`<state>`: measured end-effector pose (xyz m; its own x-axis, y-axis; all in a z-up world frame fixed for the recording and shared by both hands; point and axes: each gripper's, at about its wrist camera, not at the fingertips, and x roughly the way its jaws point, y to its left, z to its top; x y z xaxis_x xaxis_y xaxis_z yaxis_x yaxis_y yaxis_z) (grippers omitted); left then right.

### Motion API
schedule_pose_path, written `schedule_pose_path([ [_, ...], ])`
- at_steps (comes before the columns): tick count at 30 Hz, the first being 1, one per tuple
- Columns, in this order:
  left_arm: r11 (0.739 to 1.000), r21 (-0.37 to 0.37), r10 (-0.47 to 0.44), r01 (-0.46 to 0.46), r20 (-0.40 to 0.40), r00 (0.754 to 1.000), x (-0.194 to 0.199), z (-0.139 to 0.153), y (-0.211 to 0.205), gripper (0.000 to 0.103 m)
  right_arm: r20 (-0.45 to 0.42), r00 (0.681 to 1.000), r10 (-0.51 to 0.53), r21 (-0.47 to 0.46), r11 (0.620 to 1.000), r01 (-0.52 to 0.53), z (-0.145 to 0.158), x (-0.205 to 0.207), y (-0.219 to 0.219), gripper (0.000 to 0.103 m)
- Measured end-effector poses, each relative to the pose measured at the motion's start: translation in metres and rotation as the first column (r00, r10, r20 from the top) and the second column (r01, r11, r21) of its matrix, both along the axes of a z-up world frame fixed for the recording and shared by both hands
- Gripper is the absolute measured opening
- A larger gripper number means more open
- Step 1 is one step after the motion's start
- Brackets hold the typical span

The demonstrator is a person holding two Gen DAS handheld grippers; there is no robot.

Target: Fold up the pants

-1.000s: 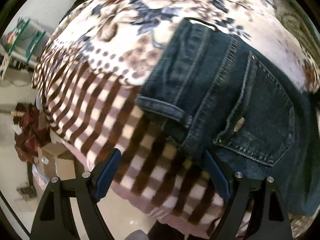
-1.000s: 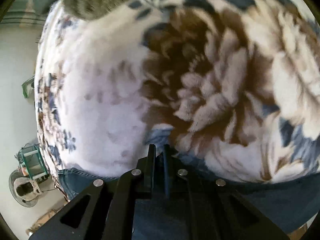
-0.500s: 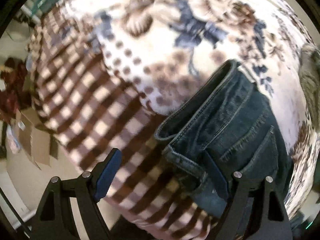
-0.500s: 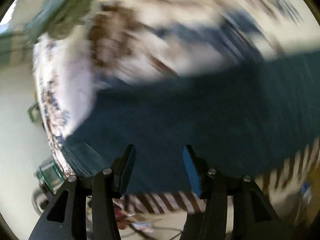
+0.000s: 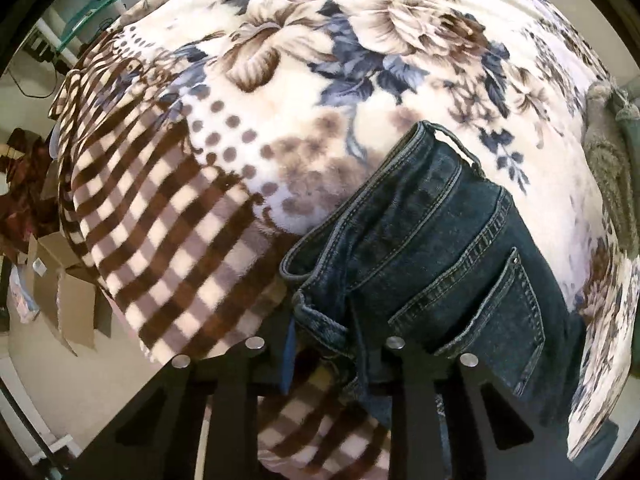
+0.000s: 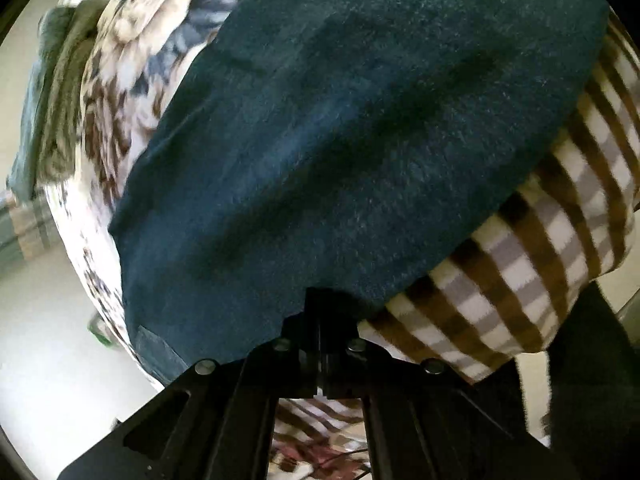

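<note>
left gripper [image 5: 332,356] pinching jeans [image 5: 440,264] waistband, right gripper [image 6: 320,320] closed at hem

A lived-in room of a home, probably a bedroom. A bed or similar soft surface fills both views, covered by a plush blanket [image 5: 360,92] printed with brown and blue flowers and edged in brown checks. Dark jeans [image 5: 440,264] lie on the blanket. Beyond the blanket's checked edge, on a pale floor, stand open cardboard boxes [image 5: 68,292] and a heap of dark red cloth [image 5: 24,184]. Past its far corner, a glass shelf [image 5: 86,4] shows, blurred by the lens.
</note>
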<state>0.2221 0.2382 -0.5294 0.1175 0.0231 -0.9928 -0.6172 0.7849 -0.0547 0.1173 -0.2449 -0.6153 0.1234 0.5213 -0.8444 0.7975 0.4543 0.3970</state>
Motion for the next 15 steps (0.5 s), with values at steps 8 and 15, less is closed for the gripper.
schedule_pose_path([
  [8, 0.959, 0.181, -0.213, 0.217, -0.043, 0.976, 0.012, 0.037, -0.041, 0.027, 0.090, 0.991, 0.100, 0.006, 0.995, -0.101, 0.010, 0.003, -0.023, 0.034],
  [15, 0.874, 0.293, -0.400, 0.386, -0.015, 0.916, 0.015, 0.082, -0.150, 0.048, 0.186, 0.982, 0.031, -0.143, 0.990, -0.004, 0.040, -0.025, -0.130, 0.068],
])
